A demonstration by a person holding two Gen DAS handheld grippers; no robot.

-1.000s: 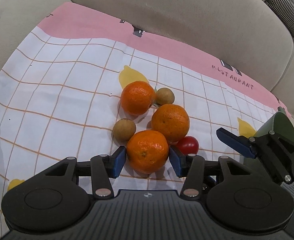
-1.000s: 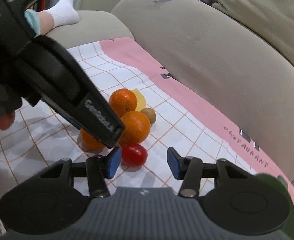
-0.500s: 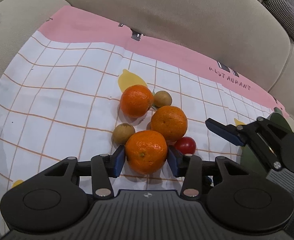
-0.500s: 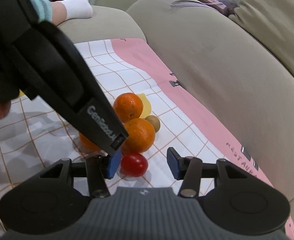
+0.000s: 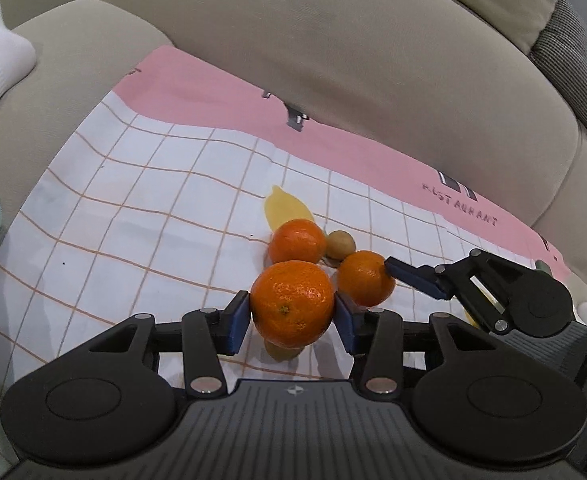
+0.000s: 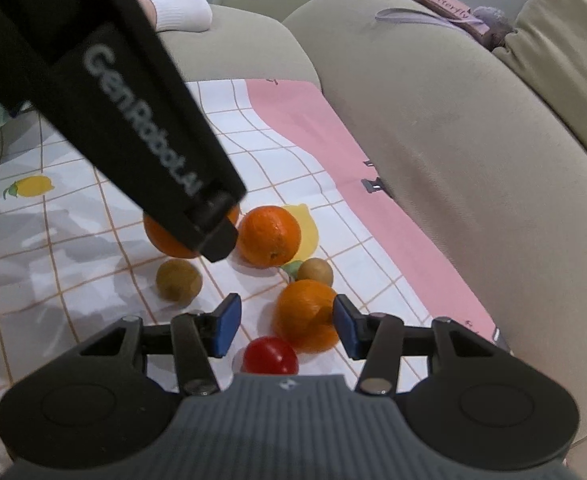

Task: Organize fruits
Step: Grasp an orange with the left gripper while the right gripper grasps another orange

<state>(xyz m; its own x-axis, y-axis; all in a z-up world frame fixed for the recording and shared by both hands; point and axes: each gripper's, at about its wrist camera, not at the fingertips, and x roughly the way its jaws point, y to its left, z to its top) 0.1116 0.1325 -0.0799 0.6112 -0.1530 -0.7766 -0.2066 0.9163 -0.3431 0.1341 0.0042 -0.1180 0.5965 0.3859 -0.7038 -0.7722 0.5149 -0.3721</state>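
Note:
My left gripper (image 5: pixel 292 316) is shut on a large orange (image 5: pixel 292 304) and holds it just above the checked cloth (image 5: pixel 133 220). A brown round fruit (image 5: pixel 281 350) lies under it. Two more oranges (image 5: pixel 297 241) (image 5: pixel 365 279) and a second brown fruit (image 5: pixel 340 245) lie beyond. My right gripper (image 6: pixel 287 328) is open and straddles one orange (image 6: pixel 307 316); its right pad is close against the fruit, its left pad stands apart. A red cherry tomato (image 6: pixel 270 356) lies just below the jaws. The left gripper's body (image 6: pixel 133 120) partly hides the held orange (image 6: pixel 165 240) in the right wrist view.
The cloth with its pink border (image 6: pixel 333 152) lies on a beige sofa seat, with the backrest (image 5: pixel 333 60) right behind the fruit. A person's foot in a white sock (image 6: pixel 181 4) rests on the sofa arm. A pink book (image 6: pixel 445 4) lies on top of the backrest.
My left gripper closed on the nearest orange and lifted it off the cloth. My right gripper moved forward past the tomato and now straddles an orange.

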